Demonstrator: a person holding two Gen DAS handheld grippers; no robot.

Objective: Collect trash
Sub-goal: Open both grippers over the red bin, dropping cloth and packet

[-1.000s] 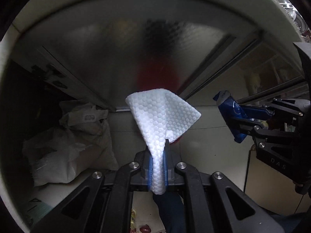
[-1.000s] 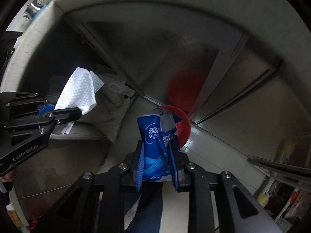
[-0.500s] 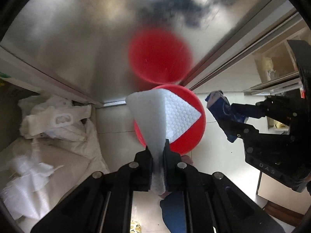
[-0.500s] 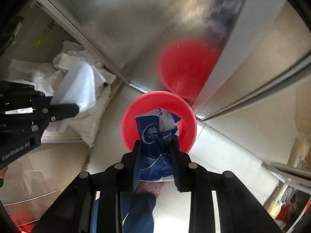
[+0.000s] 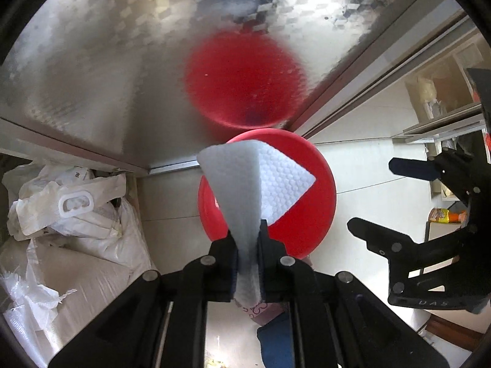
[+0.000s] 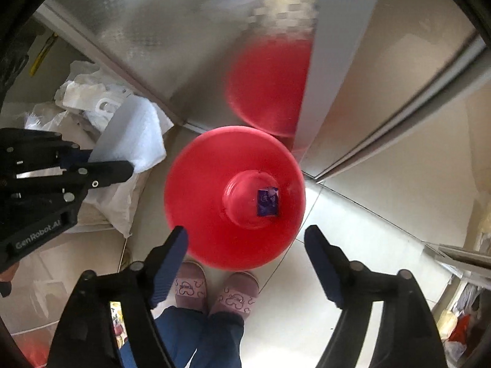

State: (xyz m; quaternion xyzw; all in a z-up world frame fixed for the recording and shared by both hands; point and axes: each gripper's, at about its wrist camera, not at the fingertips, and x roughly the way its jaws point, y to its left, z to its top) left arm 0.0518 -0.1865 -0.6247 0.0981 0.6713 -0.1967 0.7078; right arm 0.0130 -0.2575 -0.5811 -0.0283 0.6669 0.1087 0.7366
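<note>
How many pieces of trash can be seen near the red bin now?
2. A white wipe is held in the left gripper above the red bin; a blue wrapper lies on the bin's bottom. More may be hidden.

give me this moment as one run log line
left claw: shut on white wipe | right claw: just opened, empty | blue wrapper: in red bin
</note>
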